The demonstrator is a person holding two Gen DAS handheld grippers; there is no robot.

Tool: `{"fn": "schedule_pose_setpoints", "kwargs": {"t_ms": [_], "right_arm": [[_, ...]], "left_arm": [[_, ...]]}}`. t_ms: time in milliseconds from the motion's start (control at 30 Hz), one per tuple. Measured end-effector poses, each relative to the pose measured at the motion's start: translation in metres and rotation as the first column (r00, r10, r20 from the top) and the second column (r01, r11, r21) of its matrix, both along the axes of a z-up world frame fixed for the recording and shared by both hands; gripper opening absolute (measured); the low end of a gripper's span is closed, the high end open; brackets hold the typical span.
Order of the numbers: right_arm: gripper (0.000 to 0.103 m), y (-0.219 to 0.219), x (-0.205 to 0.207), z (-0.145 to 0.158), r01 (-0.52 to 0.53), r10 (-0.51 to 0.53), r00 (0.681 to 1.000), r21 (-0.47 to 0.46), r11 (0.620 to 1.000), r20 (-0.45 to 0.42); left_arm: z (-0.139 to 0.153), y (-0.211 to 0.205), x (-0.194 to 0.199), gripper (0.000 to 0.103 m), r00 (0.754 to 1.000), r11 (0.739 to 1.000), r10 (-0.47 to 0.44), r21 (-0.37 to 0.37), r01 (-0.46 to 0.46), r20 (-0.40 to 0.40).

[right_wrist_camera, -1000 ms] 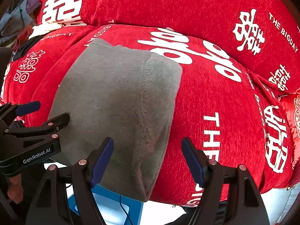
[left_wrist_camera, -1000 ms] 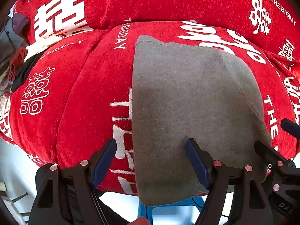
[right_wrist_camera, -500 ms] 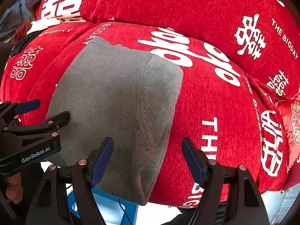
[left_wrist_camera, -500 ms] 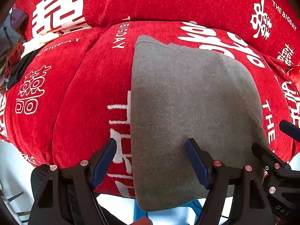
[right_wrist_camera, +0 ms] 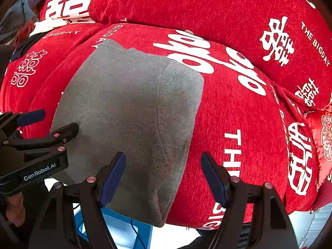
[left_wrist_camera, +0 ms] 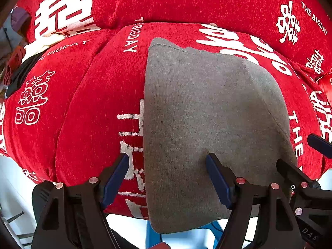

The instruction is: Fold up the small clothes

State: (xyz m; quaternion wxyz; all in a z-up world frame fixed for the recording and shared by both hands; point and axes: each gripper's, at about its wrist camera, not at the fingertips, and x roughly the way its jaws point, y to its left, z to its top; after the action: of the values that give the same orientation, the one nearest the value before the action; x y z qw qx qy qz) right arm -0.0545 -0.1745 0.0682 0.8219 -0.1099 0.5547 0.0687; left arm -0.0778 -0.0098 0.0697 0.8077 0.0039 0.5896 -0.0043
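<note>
A grey knitted garment lies flat on a red sofa seat, its near edge hanging over the seat front. It also shows in the right wrist view, with a seam down its right side. My left gripper is open and empty, its jaws astride the garment's left edge near the hanging end. My right gripper is open and empty, its jaws astride the garment's right edge. Each gripper shows in the other's view: the right one and the left one.
The red cover with white lettering runs up a back cushion. A pile of other clothes lies at the far left of the sofa. A blue object stands on the floor below the seat edge.
Both grippers have edged slightly closer to the garment. The garment has not moved and both jaws stay open.
</note>
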Motion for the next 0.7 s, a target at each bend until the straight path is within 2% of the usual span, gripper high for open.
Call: {"fn": "schedule_pose_setpoints", "kwargs": {"t_ms": [700], "right_arm": [[0.078, -0.0100, -0.0027, 0.0025, 0.010, -0.011, 1.000, 0.059, 0.998, 0.020]], "left_arm": [[0.0029, -0.0085, -0.0042, 0.077, 1.000, 0.999, -0.015, 0.052, 0.015, -0.010]]}}
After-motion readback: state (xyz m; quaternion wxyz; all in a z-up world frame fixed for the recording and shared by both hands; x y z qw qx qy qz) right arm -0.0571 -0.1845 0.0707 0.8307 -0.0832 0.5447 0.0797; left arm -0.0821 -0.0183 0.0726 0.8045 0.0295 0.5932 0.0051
